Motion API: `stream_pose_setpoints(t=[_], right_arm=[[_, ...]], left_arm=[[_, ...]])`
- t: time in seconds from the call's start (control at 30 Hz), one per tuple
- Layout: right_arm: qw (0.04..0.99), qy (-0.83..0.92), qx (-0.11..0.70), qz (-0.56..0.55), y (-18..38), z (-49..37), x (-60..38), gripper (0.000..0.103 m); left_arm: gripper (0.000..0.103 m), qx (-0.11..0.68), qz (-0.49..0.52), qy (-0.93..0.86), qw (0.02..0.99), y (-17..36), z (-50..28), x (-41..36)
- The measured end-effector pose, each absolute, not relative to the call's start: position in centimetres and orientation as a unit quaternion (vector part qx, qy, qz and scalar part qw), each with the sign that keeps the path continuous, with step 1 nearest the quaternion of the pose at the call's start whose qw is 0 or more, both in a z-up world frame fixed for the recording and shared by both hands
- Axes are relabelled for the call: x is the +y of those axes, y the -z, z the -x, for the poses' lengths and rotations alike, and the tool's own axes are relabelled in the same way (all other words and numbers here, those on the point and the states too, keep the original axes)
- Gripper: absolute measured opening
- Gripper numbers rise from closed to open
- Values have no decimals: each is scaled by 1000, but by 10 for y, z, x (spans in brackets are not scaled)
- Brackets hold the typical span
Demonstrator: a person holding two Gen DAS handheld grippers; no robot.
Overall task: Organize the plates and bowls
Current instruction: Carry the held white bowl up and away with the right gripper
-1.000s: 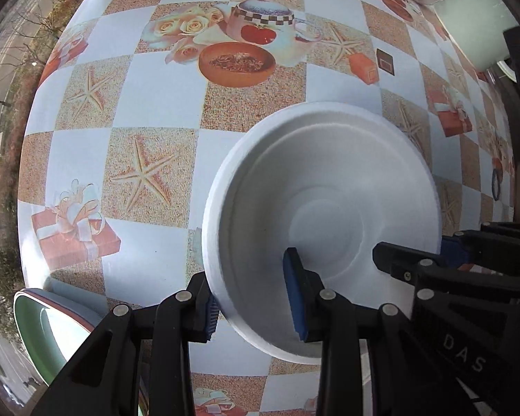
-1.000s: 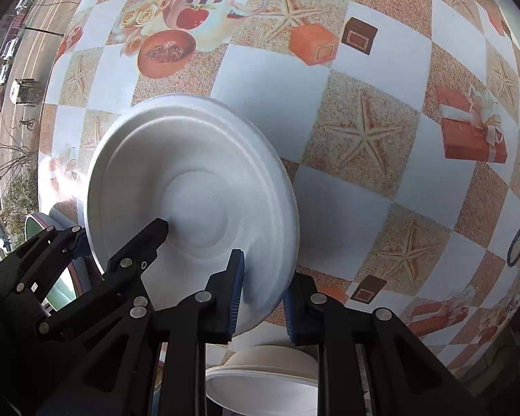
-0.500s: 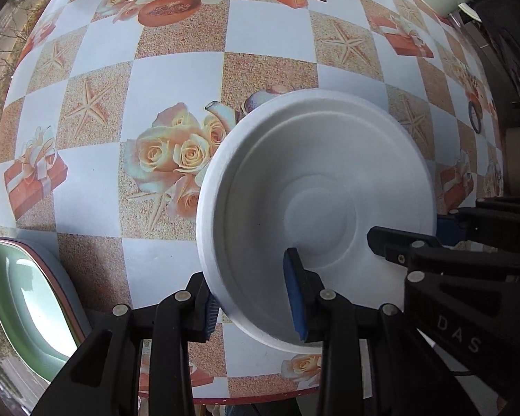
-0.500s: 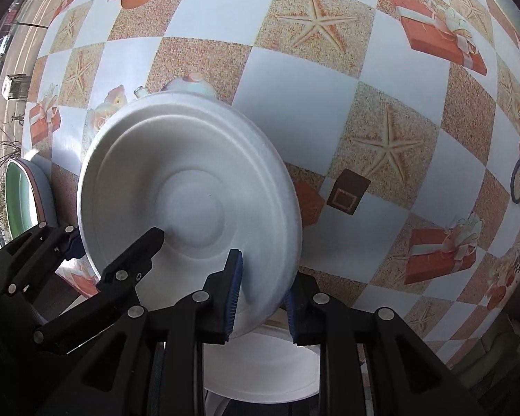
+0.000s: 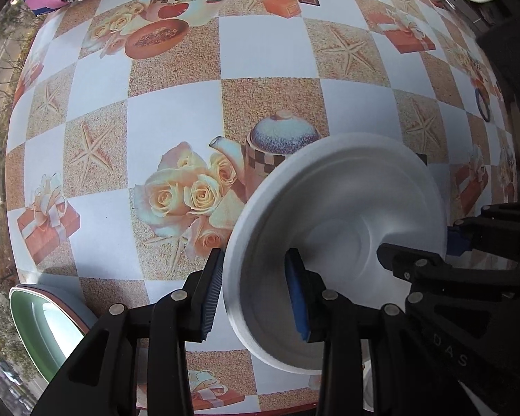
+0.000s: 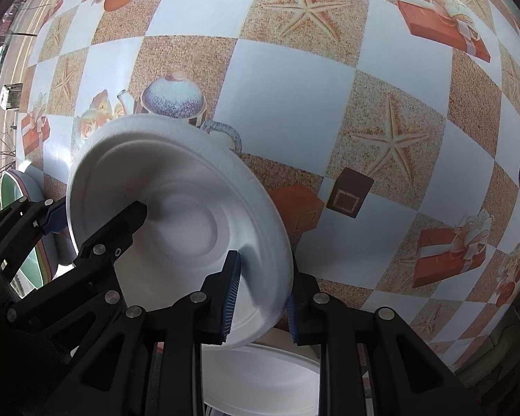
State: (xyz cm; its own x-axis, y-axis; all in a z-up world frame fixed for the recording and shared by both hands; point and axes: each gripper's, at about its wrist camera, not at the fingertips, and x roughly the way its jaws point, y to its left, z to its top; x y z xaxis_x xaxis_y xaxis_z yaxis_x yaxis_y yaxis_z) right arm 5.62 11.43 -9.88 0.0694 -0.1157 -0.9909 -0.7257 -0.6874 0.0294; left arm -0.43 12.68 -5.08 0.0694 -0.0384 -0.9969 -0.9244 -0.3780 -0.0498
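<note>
Checkered tablecloth (image 5: 267, 104) printed with starfish, roses and teapots fills both views. Lower right of the left wrist view, a white foam plate (image 5: 346, 215) hangs tilted above it. The left gripper (image 5: 256, 291) straddles its near rim, jaws opening. The right gripper (image 6: 260, 294) pinches the opposite rim. A green dish (image 5: 38, 326) sits lower left; another white plate (image 6: 260, 374) lies beneath.

Beyond the white plate (image 5: 346, 215) the tablecloth (image 5: 267, 55) lies free; left of it stands a green dish (image 5: 41, 326), below it another white plate (image 6: 260, 374).
</note>
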Motion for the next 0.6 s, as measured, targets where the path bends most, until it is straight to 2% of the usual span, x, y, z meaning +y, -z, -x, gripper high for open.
stream_pose_setpoints(t=[0.2, 0.47, 0.6], right_arm=[[254, -625, 329, 662, 75, -66, 123, 24], [254, -659, 308, 637, 22, -69, 127, 24], [259, -669, 300, 628, 3, -83, 119, 24]], left_arm=[[38, 389, 627, -552, 389, 46, -1, 131], [39, 387, 584, -576, 421, -14, -6, 135], [43, 393, 565, -574, 443, -35, -18, 124]])
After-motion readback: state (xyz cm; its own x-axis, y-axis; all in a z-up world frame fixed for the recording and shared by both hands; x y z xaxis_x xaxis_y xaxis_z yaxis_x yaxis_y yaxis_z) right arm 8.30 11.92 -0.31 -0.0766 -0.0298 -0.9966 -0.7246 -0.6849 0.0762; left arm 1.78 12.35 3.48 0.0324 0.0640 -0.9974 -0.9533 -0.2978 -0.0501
